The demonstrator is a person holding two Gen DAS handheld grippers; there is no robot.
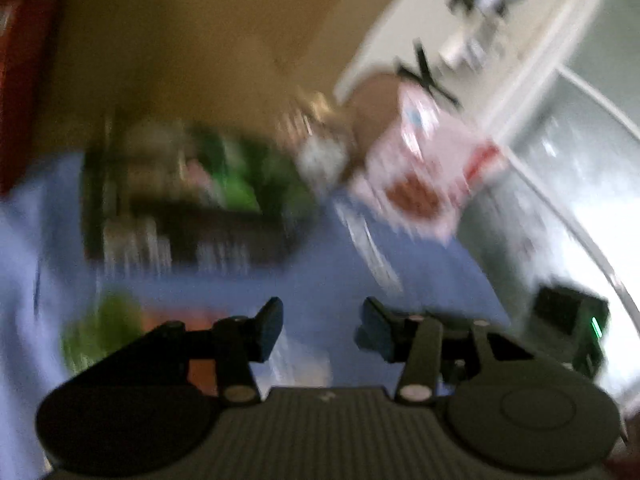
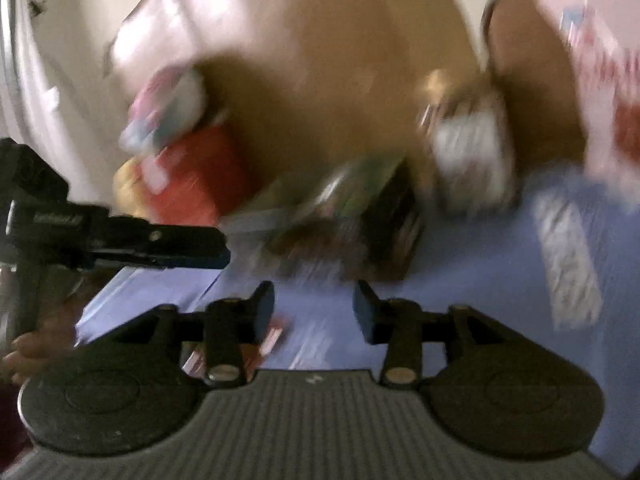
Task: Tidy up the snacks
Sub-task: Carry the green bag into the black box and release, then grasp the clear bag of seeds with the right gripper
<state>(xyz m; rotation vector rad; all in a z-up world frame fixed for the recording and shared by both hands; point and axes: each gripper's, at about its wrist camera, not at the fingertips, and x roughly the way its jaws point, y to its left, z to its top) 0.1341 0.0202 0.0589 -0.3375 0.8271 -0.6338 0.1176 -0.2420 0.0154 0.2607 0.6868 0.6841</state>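
Observation:
Both views are heavily blurred. In the left wrist view my left gripper (image 1: 322,328) is open over a blue cloth (image 1: 340,280), with nothing between its fingers. Beyond it stands a dark basket (image 1: 120,240) holding green snack packs (image 1: 236,176). A pink and white bag (image 1: 416,168) stands to its right. My right gripper (image 2: 314,312) is also open and empty over the cloth, with a small red and white packet (image 2: 274,338) under its left finger. The same dark basket (image 2: 400,220) lies ahead of it. The left gripper (image 2: 218,248) reaches in from the left, seen side on.
A red bag (image 2: 192,176), a yellow item (image 2: 126,188) and a pink and blue packet (image 2: 168,108) lie at the back left. A white tub (image 2: 472,160) and a striped packet (image 2: 568,256) sit to the right. A brown board (image 1: 200,40) stands behind. A black device (image 1: 572,320) is at the right edge.

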